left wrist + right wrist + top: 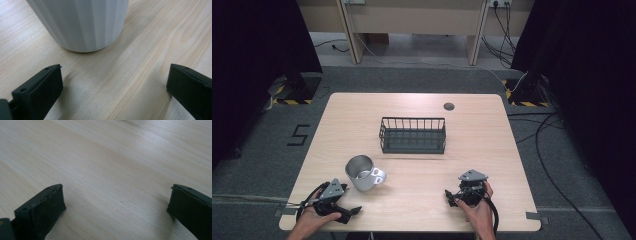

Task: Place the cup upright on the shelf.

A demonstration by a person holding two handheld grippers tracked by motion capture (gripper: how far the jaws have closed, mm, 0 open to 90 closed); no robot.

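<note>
while both tools sit spread, left tool [343,213] nears unlabelled mug [362,173]; floor reads "5" [298,134].

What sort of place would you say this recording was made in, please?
Probably a lab or studio set up for recording, not a home. A bare wooden table stands on grey carpet between black curtains, cables trail over the floor, and hazard-taped stand bases flank it. A metal mug and a wire basket are the props.
</note>
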